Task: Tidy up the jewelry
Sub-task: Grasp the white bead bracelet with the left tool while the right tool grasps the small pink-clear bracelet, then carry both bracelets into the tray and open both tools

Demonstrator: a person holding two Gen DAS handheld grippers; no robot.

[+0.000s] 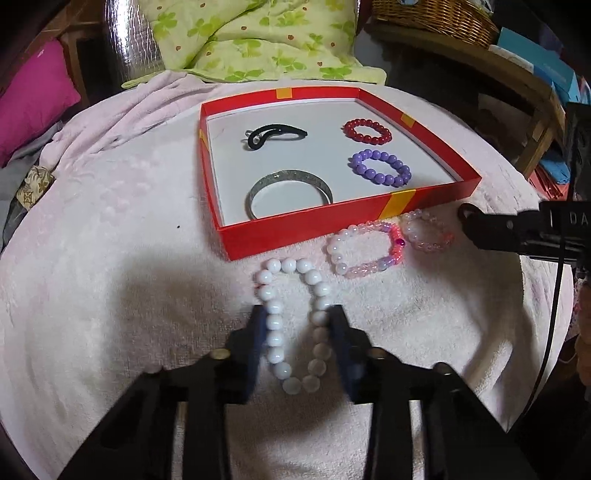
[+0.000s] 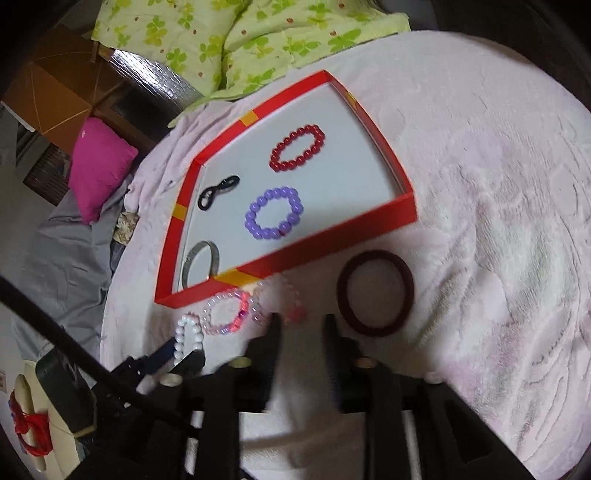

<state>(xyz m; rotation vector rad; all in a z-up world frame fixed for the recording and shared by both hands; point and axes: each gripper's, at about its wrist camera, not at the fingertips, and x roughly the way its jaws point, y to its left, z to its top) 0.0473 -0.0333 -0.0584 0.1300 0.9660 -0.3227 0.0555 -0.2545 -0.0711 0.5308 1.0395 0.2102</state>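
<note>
A red box (image 1: pixel 295 232) with a white floor lies on the pink towel. It holds a red bead bracelet (image 1: pixel 366 131), a purple bead bracelet (image 1: pixel 380 168), a black hair tie (image 1: pixel 275 136) and a silver bangle (image 1: pixel 289 195). In front of it lie a white bead bracelet (image 1: pixel 293 321) and two pink bead bracelets (image 1: pixel 364 251). My left gripper (image 1: pixel 298 314) is open, its fingers on either side of the white bracelet. My right gripper (image 2: pixel 301 321) is open and empty, near the pink bracelets (image 2: pixel 229 310) and a dark red hair band (image 2: pixel 375 293).
A green clover-print quilt (image 1: pixel 258 37) lies behind the box. A magenta pillow (image 1: pixel 33 99) is at far left, a wicker basket (image 1: pixel 432 14) and shelves at far right. The pink towel (image 2: pixel 498 221) stretches out to the right of the box.
</note>
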